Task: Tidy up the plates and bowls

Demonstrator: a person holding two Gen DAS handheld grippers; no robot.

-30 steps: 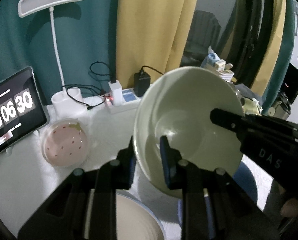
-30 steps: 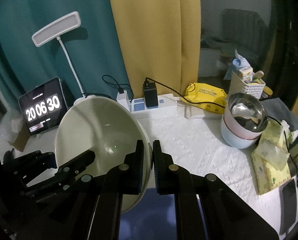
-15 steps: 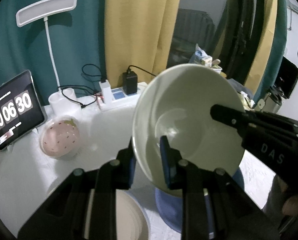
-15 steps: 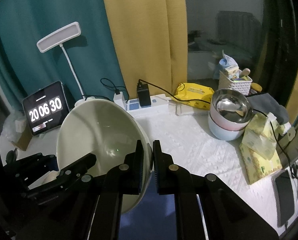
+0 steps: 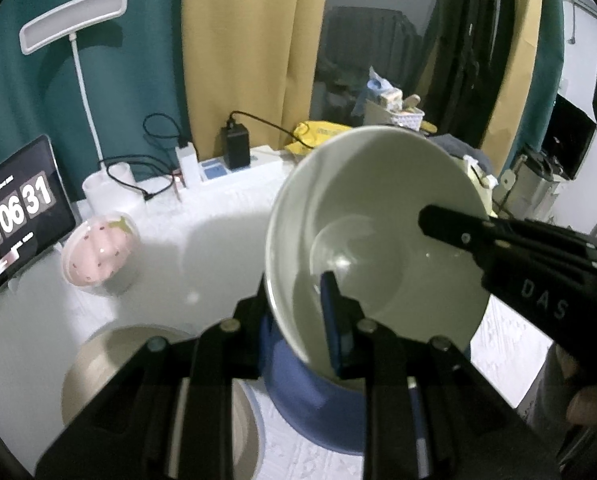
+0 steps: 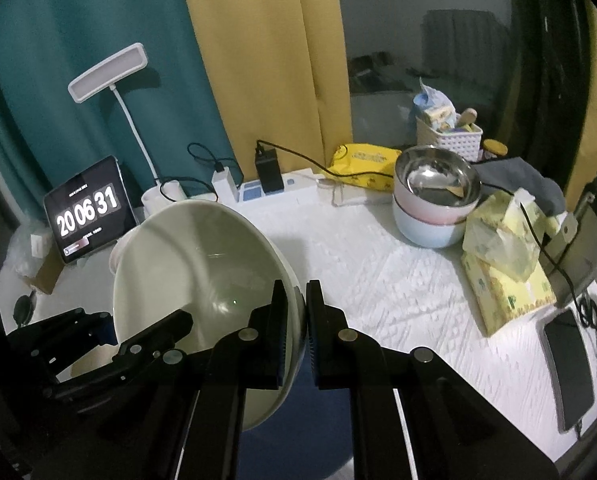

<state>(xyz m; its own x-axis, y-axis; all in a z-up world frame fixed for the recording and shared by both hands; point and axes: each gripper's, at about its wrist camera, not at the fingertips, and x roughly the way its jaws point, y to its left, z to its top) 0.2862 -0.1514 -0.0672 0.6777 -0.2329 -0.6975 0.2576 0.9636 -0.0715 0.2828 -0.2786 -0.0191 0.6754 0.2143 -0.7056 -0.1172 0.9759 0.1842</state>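
Observation:
A large pale green bowl (image 5: 378, 216) hangs tilted in the air, held by both grippers. My left gripper (image 5: 296, 286) is shut on its near rim, one pad inside and one outside. My right gripper (image 6: 295, 286) is shut on the opposite rim of the bowl (image 6: 202, 268). In the left wrist view one of the right gripper's fingers (image 5: 478, 232) reaches in from the right. A blue bowl (image 5: 310, 404) stands on the table right under the held bowl. A beige plate (image 5: 98, 364) lies at lower left. Farther left sits a pink strawberry bowl (image 5: 98, 252).
Stacked bowls topped by a steel one (image 6: 434, 200) stand at the back right, beside yellow tissue packs (image 6: 506, 272) and a phone (image 6: 566, 364). A clock tablet (image 6: 88, 214), a lamp (image 6: 106, 68) and a power strip with cables (image 6: 274, 192) line the back edge.
Both grippers have carried the bowl to the right across the table. The blue bowl has come into view right below it, and the beige plate and pink bowl have slid left.

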